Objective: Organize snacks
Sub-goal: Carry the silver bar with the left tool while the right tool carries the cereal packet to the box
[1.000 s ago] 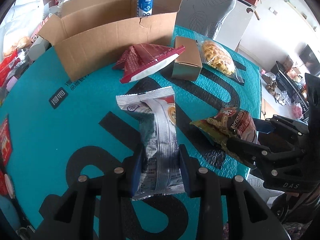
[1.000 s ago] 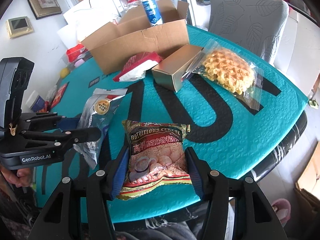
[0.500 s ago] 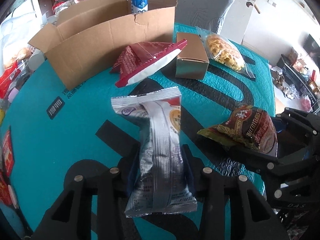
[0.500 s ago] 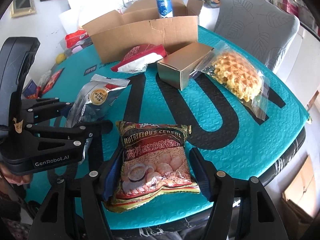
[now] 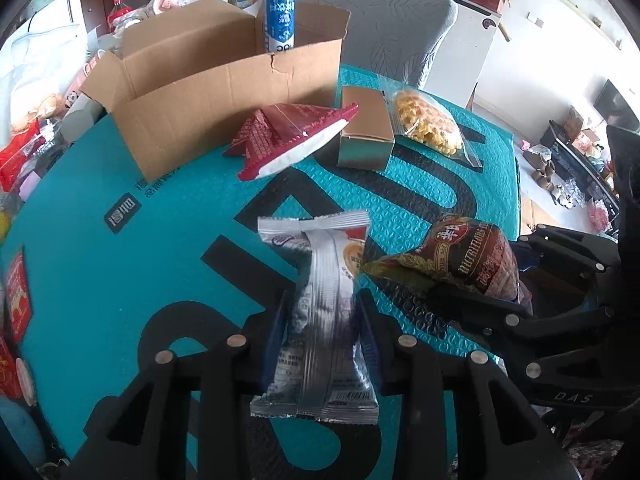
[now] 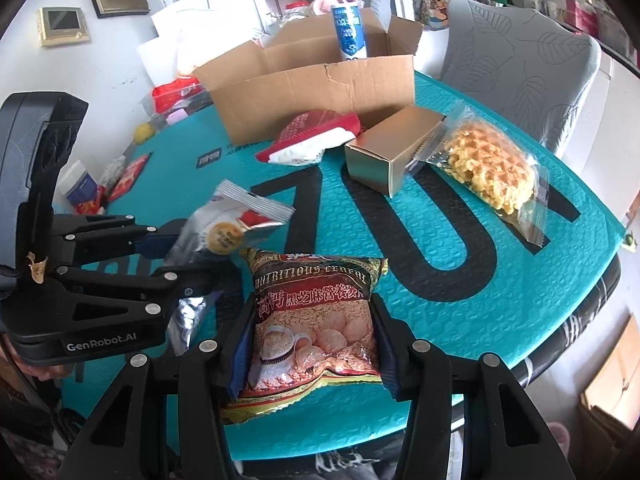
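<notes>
My left gripper [image 5: 322, 320] is shut on a silver snack packet [image 5: 320, 304] and holds it above the teal table mat [image 5: 120, 280]; the packet also shows in the right wrist view [image 6: 228, 224]. My right gripper [image 6: 310, 320] is shut on a brown cereal bag [image 6: 314, 316], lifted near the table's front edge; the bag also shows at the right of the left wrist view [image 5: 472, 260]. An open cardboard box [image 5: 224, 80] stands at the back with a blue-and-white tube [image 5: 280, 20] upright in it.
In front of the box lie a red-and-white packet [image 5: 288, 140], a small gold carton [image 5: 366, 132] and a bagged waffle [image 5: 426, 124]. A grey chair [image 6: 520, 48] stands behind the table. Red packets [image 5: 18, 292] and clutter line the left edge.
Both grippers have risen with their packets and moved a little toward the box. The silver packet and the cereal bag now hang clear of the mat.
</notes>
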Available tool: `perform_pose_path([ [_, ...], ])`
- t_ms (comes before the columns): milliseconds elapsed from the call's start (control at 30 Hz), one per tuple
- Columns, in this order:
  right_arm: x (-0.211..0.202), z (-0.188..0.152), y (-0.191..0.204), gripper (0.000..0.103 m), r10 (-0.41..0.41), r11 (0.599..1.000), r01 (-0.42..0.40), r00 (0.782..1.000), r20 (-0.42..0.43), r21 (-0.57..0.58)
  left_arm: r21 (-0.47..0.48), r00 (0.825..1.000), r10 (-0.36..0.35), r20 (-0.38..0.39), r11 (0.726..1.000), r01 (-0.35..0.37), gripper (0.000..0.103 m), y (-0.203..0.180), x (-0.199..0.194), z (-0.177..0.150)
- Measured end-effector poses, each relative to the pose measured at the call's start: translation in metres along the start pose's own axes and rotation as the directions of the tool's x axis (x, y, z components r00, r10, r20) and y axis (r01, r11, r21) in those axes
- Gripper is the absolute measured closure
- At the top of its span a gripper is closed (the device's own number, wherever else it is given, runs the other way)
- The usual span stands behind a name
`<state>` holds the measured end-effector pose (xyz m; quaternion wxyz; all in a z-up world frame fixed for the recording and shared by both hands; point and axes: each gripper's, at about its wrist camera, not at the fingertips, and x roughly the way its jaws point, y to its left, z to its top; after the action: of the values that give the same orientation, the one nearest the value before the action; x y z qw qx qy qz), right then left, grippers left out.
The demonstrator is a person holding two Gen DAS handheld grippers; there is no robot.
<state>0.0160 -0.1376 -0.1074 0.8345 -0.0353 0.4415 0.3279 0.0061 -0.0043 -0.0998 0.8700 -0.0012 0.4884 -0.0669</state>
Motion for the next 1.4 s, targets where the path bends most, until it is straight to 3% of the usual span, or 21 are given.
perform_pose_path([
  [167,-0.001,0.005,0.005,0.053,0.004,1.000,-0.004,1.000,0.005,-0.012,0.010,0.999,0.026,-0.026,1.000,-0.025,0.068,0.001,0.008,-0.001],
  [300,0.005,0.002,0.004,0.053,-0.002,1.000,0.002,1.000,-0.024,-0.002,0.033,0.994,0.040,-0.097,0.999,-0.037,0.068,-0.002,0.027,-0.001],
  [533,0.012,-0.003,-0.004,0.053,0.011,0.998,-0.008,0.998,-0.057,0.055,-0.004,0.997,0.054,-0.051,0.999,-0.054,0.068,0.001,0.031,0.003],
  [700,0.009,-0.002,-0.005,0.053,0.004,0.999,-0.001,0.999,-0.047,0.055,-0.076,0.999,0.033,0.002,0.997,-0.033,0.076,0.011,0.024,0.001],
  [1100,-0.008,0.008,-0.006,0.053,0.043,0.998,-0.043,0.999,0.016,0.035,-0.042,0.997,0.014,0.070,0.999,-0.011,0.076,0.003,-0.016,0.010],
  [1400,-0.032,0.041,0.003,0.053,0.078,0.997,-0.075,0.992,0.102,-0.031,-0.028,0.986,0.014,0.164,1.000,-0.009,0.076,0.001,-0.051,0.032],
])
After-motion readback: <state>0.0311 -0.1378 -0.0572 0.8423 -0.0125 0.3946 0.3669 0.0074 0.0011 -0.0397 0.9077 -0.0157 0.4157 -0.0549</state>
